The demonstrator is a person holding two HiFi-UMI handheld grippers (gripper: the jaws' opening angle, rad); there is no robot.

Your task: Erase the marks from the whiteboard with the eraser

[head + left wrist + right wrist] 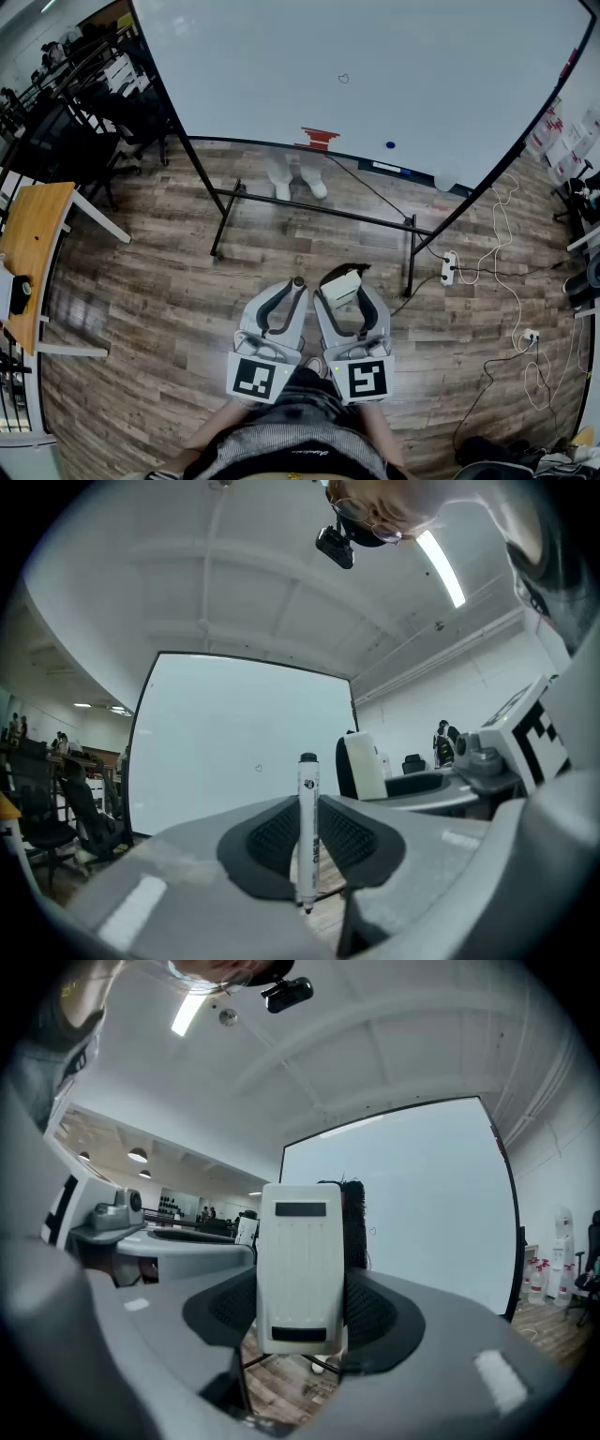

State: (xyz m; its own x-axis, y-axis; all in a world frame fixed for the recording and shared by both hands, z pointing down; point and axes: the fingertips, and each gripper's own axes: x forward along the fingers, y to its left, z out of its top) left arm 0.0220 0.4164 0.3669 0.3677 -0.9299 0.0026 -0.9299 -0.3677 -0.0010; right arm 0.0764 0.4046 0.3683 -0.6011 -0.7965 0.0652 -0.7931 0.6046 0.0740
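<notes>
left gripper (293,292) clamps marker (307,810), right gripper (344,293) eraser (300,1274)

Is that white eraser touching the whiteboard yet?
Apart. The head view shows the eraser clamped in the right gripper near the person's body, with wooden floor between it and the whiteboard.

left gripper (298,284) and right gripper (344,283) grey, black pads (272,841), square-marker cubes (255,378)
</notes>
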